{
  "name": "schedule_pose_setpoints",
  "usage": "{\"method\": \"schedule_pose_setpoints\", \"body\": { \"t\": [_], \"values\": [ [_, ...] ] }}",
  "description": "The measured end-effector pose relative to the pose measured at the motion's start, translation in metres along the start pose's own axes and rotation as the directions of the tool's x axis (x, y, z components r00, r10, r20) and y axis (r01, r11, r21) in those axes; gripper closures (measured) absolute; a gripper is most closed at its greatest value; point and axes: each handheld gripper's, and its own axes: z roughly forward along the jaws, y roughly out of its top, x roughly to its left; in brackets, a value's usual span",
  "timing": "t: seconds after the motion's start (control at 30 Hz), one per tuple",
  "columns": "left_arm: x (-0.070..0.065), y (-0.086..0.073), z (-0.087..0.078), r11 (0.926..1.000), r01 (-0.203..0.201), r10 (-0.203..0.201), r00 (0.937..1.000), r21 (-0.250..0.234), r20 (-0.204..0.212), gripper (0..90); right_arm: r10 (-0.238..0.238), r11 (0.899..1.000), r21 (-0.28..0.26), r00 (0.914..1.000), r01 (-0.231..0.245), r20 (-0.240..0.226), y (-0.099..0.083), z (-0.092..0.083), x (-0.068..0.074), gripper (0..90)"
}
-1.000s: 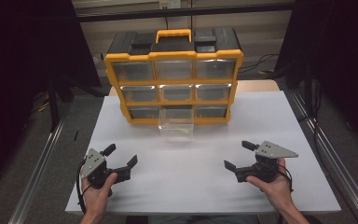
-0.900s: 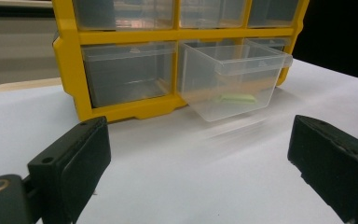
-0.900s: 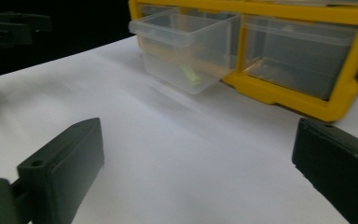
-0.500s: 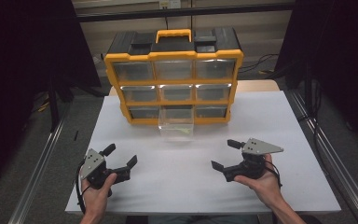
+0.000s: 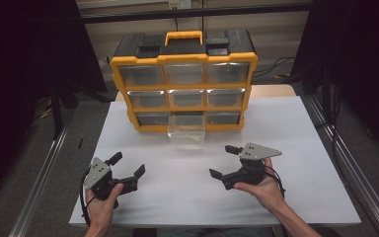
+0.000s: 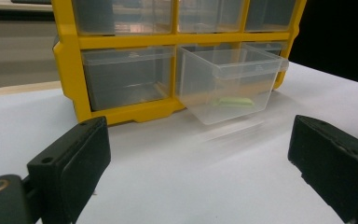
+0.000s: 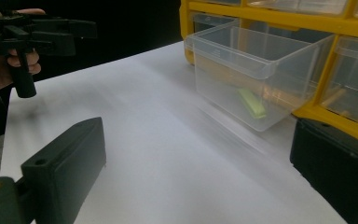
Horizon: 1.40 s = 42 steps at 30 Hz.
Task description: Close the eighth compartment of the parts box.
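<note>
Sitting on the white table top (image 5: 296, 128) is a yellow-framed plastic organiser with nine clear drawers and a yellow carry handle (image 5: 183, 81), pushed toward the far edge. One clear plastic drawer (image 5: 186, 132) from the middle of the bottom row is pulled most of the way out, its front resting on the table surface, and a small pale green flat piece (image 7: 251, 102) can be seen lying on its floor (what it actually is can't be told). The other eight drawers are seen closed in their slots.

The left black two-jaw gripper (image 5: 127, 165) is held in the person's left hand (image 5: 102, 206) near the front-left part of the table, well apart from the drawer. Its jaws are spread wide with nothing between them, which is clear in the left gripper view, where the drawer (image 6: 230, 81) is framed between the two pads, farther off.

The right black two-jaw gripper with the grey three-cornered plate on top (image 5: 223, 161) is held in the person's right hand (image 5: 262, 190), in front of the pulled-out drawer and a little to its right, nearer to it than the left one. Its jaws are also spread apart and empty, with no contact made with the drawer. In the right gripper view the drawer (image 7: 256, 65) is seen just ahead, and the left gripper (image 7: 51, 32) is seen farther off at the upper left.
</note>
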Motion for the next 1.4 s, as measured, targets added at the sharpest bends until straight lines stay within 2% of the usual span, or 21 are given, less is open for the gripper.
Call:
{"method": "schedule_pose_setpoints", "body": {
  "t": [0.37,0.5,0.77,1.13,1.27,1.4],
  "values": [
    [0.001,0.0,-0.001,0.9999,-0.009,0.009,1.0,0.006,0.0,5.7,0.008,1.0,0.0,0.9996,-0.008,-0.029,0.011,0.024,0.001,4.0],
    [-0.001,0.0,0.0,1.0,0.0,0.0,1.0,0.0,-0.006,5.7,0.012,1.0,0.005,0.9993,-0.012,-0.036,0.012,0.032,0.001,4.5],
    [-0.001,0.0,0.0,1.0,0.0,0.0,1.0,0.001,-0.004,5.7,-0.005,1.0,0.01,0.9985,0.005,-0.055,0.021,0.046,0.004,5.9],
    [0.0,0.0,0.0,1.0,-0.002,0.002,1.0,0.0,0.003,5.7,-0.021,0.999,0.047,0.9974,0.024,-0.069,0.028,0.065,0.005,6.1],
    [0.0,-0.001,0.001,1.0,0.0,0.0,1.0,-0.001,0.004,5.7,-0.022,0.999,0.047,0.9962,0.026,-0.084,0.031,0.07,0.004,8.1],
    [0.0,-0.001,0.001,1.0,-0.006,0.006,1.0,0.003,0.001,5.6,-0.03,0.998,0.055,0.9947,0.035,-0.099,0.034,0.076,0.002,15.0]
  ]
}}
